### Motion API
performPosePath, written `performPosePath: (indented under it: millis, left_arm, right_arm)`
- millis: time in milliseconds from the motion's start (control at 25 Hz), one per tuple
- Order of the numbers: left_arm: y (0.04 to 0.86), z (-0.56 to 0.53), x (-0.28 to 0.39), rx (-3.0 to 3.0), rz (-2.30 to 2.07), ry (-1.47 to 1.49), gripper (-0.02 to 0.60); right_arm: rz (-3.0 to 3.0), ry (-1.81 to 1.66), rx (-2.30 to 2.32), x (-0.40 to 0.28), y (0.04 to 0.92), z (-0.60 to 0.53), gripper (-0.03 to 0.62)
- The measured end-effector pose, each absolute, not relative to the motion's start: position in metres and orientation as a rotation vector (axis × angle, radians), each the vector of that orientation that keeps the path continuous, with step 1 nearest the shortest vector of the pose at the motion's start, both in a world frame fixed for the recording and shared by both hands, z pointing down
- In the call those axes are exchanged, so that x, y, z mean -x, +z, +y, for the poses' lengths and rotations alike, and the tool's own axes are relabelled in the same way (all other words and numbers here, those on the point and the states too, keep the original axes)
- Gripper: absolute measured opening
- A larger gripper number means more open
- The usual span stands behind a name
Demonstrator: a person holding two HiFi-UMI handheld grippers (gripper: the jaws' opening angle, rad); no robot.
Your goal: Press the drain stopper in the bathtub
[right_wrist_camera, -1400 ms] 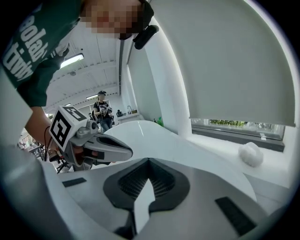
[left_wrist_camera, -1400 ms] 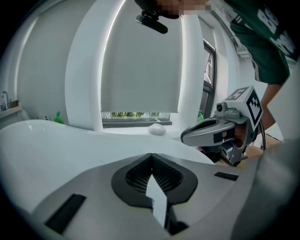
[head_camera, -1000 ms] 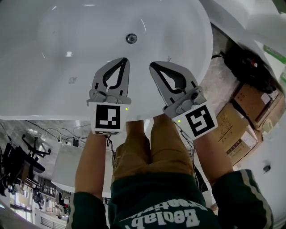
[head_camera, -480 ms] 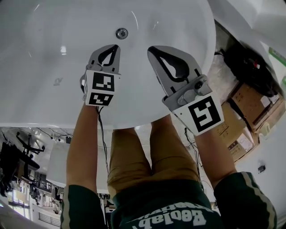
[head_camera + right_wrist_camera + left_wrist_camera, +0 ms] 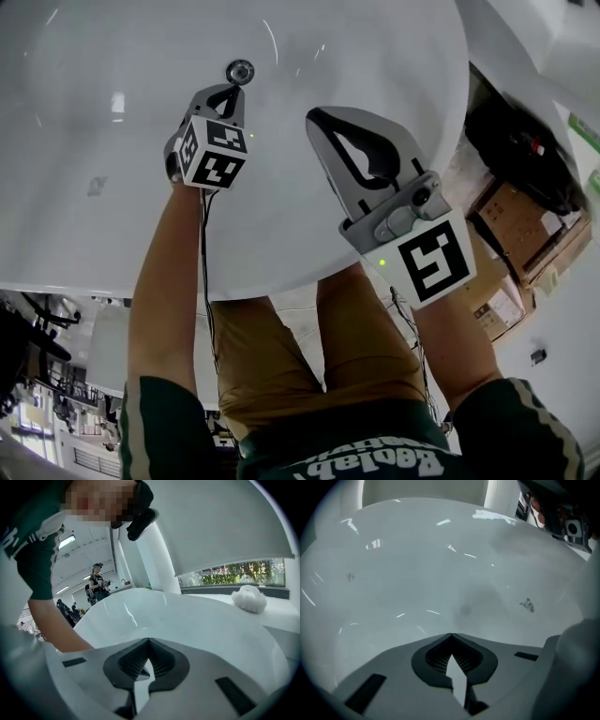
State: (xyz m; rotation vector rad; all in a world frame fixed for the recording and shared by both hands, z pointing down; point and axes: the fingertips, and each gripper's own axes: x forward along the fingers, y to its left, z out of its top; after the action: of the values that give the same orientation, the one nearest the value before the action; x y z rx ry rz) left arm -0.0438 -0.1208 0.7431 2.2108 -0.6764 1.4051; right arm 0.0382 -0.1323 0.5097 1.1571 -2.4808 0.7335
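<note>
We lean over a white bathtub point(image 5: 84, 216) that fills the upper left and middle of the head view, with a gripper in each hand. The drain stopper point(image 5: 240, 71), a small round metal disc, sits on the tub floor near the top of the frame, a little left of centre. Our left gripper point(image 5: 228, 91) reaches down into the tub with its tips just beside the stopper, on its lower side; we cannot tell from this view whether they touch it. In the left gripper view its jaws are together, tips meeting with nothing between them, and ahead of them lies only the smooth, glossy tub surface point(image 5: 417, 564) with a few small marks. Our right gripper point(image 5: 317, 117) hangs in the middle of the head view, to the right of the left one and well apart from the stopper, its marker cube point(image 5: 429, 264) towards the lower right. In the right gripper view its jaws are also pressed together and hold nothing; beyond them runs the tub rim point(image 5: 187, 611), with our left forearm point(image 5: 56, 630) at the left edge and a white crumpled lump point(image 5: 248, 597) resting on a ledge at the right. Cardboard boxes point(image 5: 525, 220) and a black bag point(image 5: 516, 131) lie on the floor at the right edge of the head view.
</note>
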Motion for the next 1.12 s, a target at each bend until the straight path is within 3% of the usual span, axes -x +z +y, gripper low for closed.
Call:
performPosePath:
  millis: [1120]
  left_arm:
    - [0.892, -0.12, 0.055, -2.135, -0.499, 1.672, 0.009]
  right_arm:
    - [-2.456, 0.906, -1.061, -0.009, 0.599, -0.141, 0.012]
